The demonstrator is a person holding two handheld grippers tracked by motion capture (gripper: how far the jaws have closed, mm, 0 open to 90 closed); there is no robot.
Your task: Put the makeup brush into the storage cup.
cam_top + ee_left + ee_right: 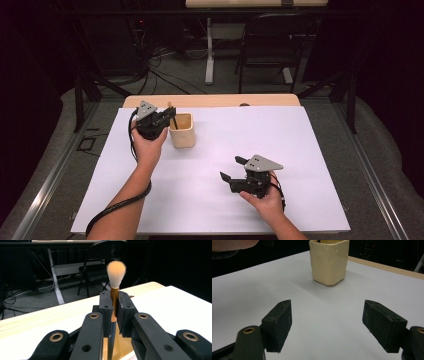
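Note:
A makeup brush (115, 280) with a pale bristle head, gold ferrule and dark handle stands upright, its lower end inside the cream square cup (182, 130). My left gripper (114, 307) is shut on the brush's ferrule, right above the cup's rim; in the high view that gripper (169, 118) hovers at the cup's left edge. My right gripper (231, 168) rests low over the white sheet at the front right, jaws wide apart with nothing between them. From the right gripper view (327, 320) the cup (329, 261) stands ahead on the sheet.
A white sheet (280, 150) covers the wooden table (270, 100). A black folding chair (272, 40) and a white desk leg (209, 50) stand beyond the far edge. Cables lie on the floor at the back left.

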